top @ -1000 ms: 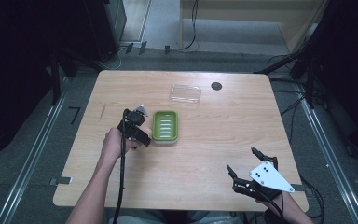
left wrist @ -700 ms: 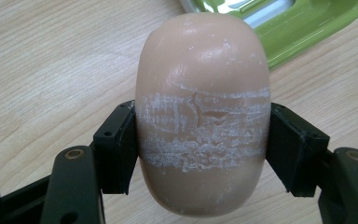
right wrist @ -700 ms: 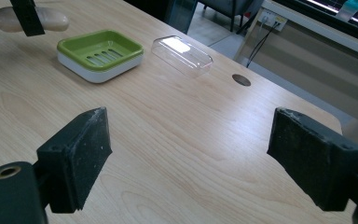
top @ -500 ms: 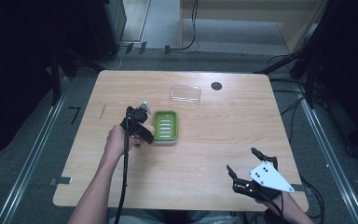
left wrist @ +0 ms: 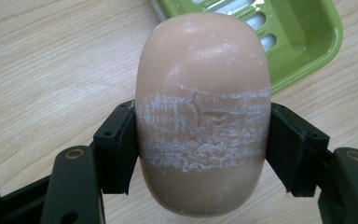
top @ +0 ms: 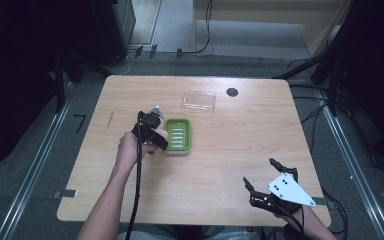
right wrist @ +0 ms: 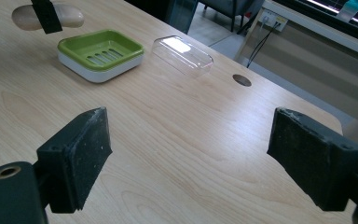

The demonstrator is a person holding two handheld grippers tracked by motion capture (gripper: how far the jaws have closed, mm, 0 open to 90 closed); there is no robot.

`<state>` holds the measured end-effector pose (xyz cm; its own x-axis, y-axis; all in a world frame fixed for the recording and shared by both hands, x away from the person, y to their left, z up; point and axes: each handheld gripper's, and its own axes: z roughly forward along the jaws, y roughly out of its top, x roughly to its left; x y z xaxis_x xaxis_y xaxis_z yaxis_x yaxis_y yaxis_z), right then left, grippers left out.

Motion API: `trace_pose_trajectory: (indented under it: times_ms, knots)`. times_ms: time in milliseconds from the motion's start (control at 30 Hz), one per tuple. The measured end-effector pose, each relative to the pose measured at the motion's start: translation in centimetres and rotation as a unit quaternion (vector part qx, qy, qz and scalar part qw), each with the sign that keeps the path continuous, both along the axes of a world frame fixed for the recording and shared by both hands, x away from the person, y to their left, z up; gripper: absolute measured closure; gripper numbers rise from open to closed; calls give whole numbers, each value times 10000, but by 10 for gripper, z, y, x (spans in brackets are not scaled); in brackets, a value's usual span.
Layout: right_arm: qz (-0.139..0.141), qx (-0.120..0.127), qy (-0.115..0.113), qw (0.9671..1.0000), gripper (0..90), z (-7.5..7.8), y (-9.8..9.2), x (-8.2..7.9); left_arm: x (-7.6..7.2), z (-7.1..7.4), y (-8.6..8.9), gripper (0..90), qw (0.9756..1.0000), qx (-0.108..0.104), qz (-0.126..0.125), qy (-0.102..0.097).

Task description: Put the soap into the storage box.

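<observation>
Wooden tabletop [top: 230, 150] first, pale and mostly bare. Near its far edge, a clear plastic lid [top: 199, 100], lying apart from the green soap dish [top: 179, 136], with a small dark round hole [top: 232, 92] just to the right. Toward the middle, slightly to the left edge, the dish itself, open and empty inside.

Near the right front corner, the right gripper [top: 258, 172], jaws spread wide with nothing between, unmoved since a second ago.

Just beside the left side of the dish, the left gripper [top: 154, 116], clenched on the bar of soap [left wrist: 203, 116], gripped across its middle and raised above the wood. Compared with a second ago, only a slight drift toward the dish. Probably means: soap about to go into the dish, not yet placed.

No brand, label or readable writing anywhere, only white scratch marks on the soap
</observation>
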<state>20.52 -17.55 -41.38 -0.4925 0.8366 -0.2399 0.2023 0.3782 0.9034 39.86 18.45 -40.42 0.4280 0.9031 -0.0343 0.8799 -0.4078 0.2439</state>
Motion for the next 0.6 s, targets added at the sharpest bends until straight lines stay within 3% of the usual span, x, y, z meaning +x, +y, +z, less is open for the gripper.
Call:
trace_pose_trajectory:
  times_ms: [267, 600]
  knots:
    - [12, -11, -4, 10000, 131, 0, 0, 0, 4, 3, -5, 340, 9998, -149, 89, -84]
    - [-5, 4, 4, 10000, 131, 0, 0, 0, 8, 8, -17, 340, 9995, -183, 86, -243]
